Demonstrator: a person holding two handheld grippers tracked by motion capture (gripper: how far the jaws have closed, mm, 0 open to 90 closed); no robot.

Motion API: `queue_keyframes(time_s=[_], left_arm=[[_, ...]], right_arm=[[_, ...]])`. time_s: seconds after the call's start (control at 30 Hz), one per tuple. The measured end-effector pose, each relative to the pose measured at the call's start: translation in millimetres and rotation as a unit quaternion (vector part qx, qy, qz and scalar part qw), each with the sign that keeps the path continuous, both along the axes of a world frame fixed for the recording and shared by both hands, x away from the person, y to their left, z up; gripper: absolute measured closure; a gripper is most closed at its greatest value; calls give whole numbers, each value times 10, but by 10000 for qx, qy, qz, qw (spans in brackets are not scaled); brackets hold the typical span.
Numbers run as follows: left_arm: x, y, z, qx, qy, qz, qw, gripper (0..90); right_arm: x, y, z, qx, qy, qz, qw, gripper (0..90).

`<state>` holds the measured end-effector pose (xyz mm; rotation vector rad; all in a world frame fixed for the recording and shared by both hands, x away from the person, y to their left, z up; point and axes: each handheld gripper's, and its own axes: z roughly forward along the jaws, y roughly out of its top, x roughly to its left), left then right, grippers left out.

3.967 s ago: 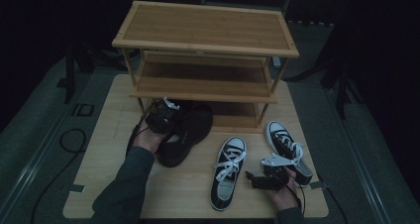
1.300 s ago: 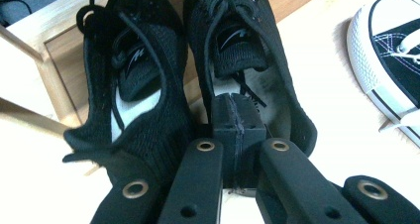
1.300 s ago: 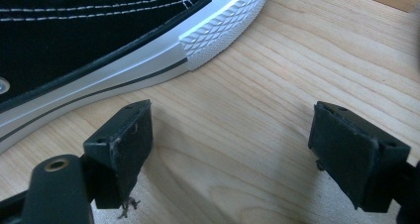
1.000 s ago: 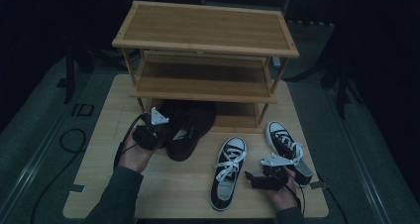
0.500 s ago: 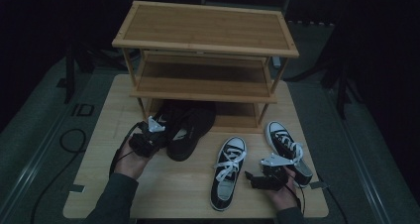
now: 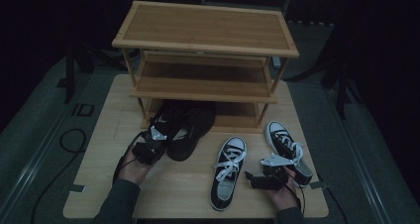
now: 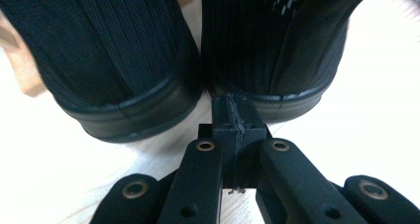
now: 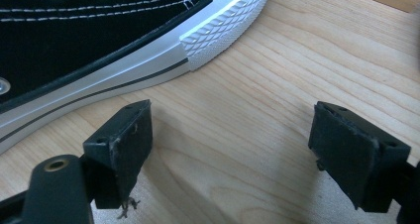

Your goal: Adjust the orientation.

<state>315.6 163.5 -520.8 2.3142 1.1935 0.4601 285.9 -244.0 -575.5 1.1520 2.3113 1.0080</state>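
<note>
A pair of black shoes [image 6: 190, 127] lies on the wooden table [image 6: 178, 194], toes under the bamboo rack [image 6: 205, 30]. My left gripper [image 6: 148, 147] sits low behind their heels, shut with nothing in it. In the left gripper view its closed tips [image 7: 233, 117] point at the gap between the left heel [image 7: 124, 60] and the right heel [image 7: 277, 50]. Two black-and-white sneakers [image 6: 227, 172] [image 6: 288, 149] lie at the front right. My right gripper [image 6: 250, 177] rests between them, open and empty [image 8: 247, 140], with a sneaker's white sole [image 8: 99, 45] just left of its jaws.
The three-tier rack stands at the back of the table, its shelves bare. A cable [image 6: 69, 140] loops on the floor at the left. Bare wood lies in front of the left hand and between the two hands.
The left hand has drawn back from above the black shoes toward the near left and sunk to the table behind their heels. The right hand has not moved.
</note>
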Motion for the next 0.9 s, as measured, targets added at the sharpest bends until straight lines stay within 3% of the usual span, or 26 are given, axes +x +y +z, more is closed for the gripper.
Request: queue_keyframes(time_s=[0.3, 0.83, 0.9], left_arm=[[-8, 38, -158, 17, 149, 112, 9998, 900], [18, -55, -266, 17, 257, 36, 9997, 900], [14, -76, -261, 94, 250, 5, 9996, 900]], right_arm=[[0, 0, 0, 0, 0, 0, 10000, 172], [-1, 1, 0, 1, 1, 2, 10000, 172], [0, 0, 0, 1, 1, 2, 10000, 172]])
